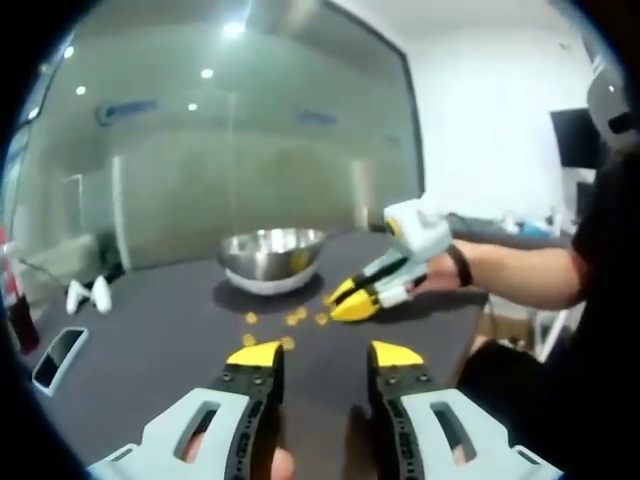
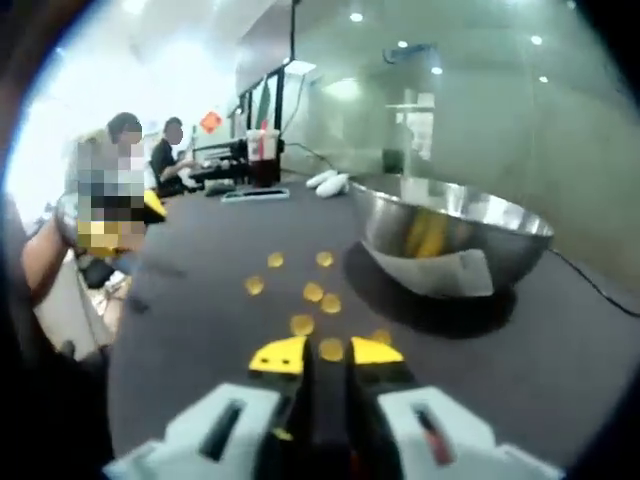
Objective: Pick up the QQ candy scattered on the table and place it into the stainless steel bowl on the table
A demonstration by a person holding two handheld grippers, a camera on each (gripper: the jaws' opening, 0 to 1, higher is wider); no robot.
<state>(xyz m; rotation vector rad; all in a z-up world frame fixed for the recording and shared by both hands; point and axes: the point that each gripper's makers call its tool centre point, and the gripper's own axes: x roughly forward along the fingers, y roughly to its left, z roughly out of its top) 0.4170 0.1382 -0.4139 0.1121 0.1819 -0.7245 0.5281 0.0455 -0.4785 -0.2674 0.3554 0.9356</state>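
The stainless steel bowl [image 1: 272,255] [image 2: 450,235] stands on the dark table [image 1: 150,350] [image 2: 200,330]. Several yellow QQ candies [image 1: 293,319] [image 2: 313,292] lie scattered in front of it. My left gripper [image 1: 326,354] is open above the table, short of the candies, with nothing between its jaws. My right gripper [image 2: 328,352], held by a hand, comes in from the right in the left gripper view [image 1: 347,300], low beside the candies. Its jaws are closed together, with one candy [image 2: 330,349] pinched at the tips.
A phone [image 1: 60,355] [image 2: 255,195] and two white objects [image 1: 85,295] [image 2: 330,182] lie near the table's far side, by a drink cup [image 2: 262,150]. A glass wall stands behind the bowl. People sit at a desk [image 2: 170,150] beyond the table edge.
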